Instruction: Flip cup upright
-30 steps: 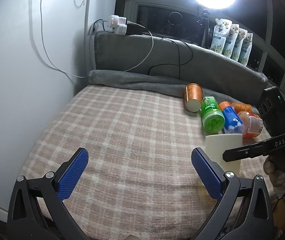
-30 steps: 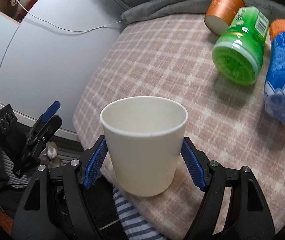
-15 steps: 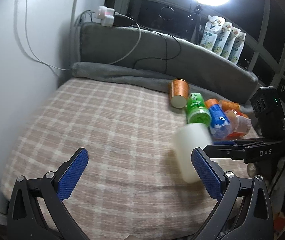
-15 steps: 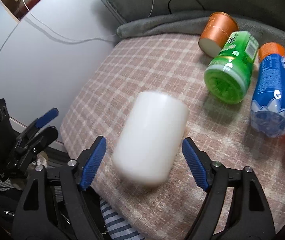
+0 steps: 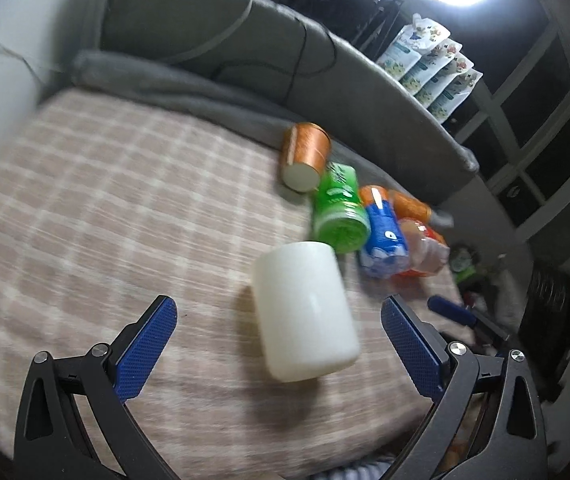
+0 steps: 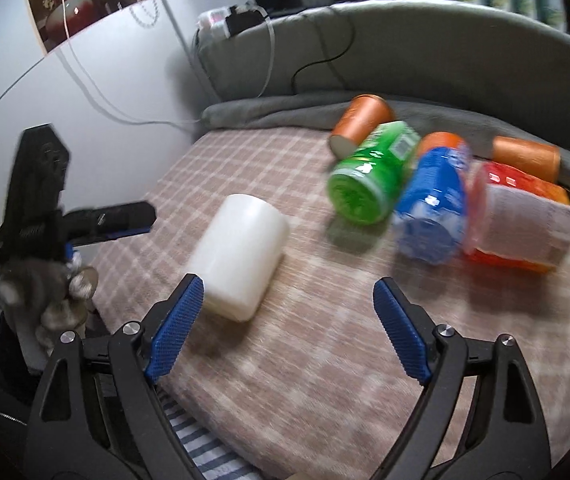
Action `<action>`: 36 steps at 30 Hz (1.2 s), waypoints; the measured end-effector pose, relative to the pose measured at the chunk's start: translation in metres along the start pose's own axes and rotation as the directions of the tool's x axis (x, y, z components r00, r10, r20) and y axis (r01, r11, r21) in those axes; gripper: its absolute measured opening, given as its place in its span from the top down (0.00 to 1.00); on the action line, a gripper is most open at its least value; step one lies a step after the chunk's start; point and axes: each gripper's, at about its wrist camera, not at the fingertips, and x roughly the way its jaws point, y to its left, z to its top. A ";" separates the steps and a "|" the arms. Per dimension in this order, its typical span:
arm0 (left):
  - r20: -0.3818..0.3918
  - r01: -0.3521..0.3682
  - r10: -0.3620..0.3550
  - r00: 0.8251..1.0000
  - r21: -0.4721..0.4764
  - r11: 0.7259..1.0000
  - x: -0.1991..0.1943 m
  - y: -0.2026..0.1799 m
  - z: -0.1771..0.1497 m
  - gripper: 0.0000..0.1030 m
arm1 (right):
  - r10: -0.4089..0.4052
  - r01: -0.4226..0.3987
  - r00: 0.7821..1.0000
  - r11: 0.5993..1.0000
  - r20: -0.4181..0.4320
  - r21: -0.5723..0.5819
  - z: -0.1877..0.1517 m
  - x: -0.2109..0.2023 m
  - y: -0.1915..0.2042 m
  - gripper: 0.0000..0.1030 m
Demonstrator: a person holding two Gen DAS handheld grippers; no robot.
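The white cup (image 6: 241,256), held upright between the right gripper (image 6: 289,328) fingers a second ago, now lies on its side on the checked bed cover (image 5: 105,208), free of both tools. Both grippers have their fingers spread wide and hold nothing; the left gripper (image 5: 281,344) faces the cup. By my judgement, the flip must begin afresh.

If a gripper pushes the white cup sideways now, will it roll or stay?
The white cup lies on its side on the checked cover, untouched, so it would probably roll. Its round, slightly tapered wall suggests a curved path. It looks thin and light.
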 end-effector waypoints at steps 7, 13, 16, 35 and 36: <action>-0.134 0.064 -0.073 0.988 -0.068 0.996 0.032 0.005 0.016 0.06 | -0.053 0.050 0.997 0.997 0.051 0.059 -0.016 -0.025 -0.017 0.13; -0.211 0.074 -0.094 0.973 -0.101 0.992 0.050 0.010 0.020 0.07 | -0.070 0.065 0.996 0.994 0.057 0.082 -0.022 -0.028 -0.024 0.13; -0.234 0.081 -0.107 0.966 -0.119 0.990 0.057 0.012 0.020 0.07 | -0.078 0.074 0.995 0.994 0.062 0.076 -0.024 -0.030 -0.022 0.13; -0.309 0.066 -0.091 0.947 -0.090 0.994 0.087 0.003 0.020 0.27 | -0.105 0.097 0.992 0.989 0.063 0.114 -0.034 -0.033 -0.031 0.13; -0.311 0.067 -0.091 0.946 -0.089 0.994 0.088 0.003 0.020 0.27 | -0.106 0.098 0.992 0.988 0.063 0.117 -0.035 -0.033 -0.032 0.13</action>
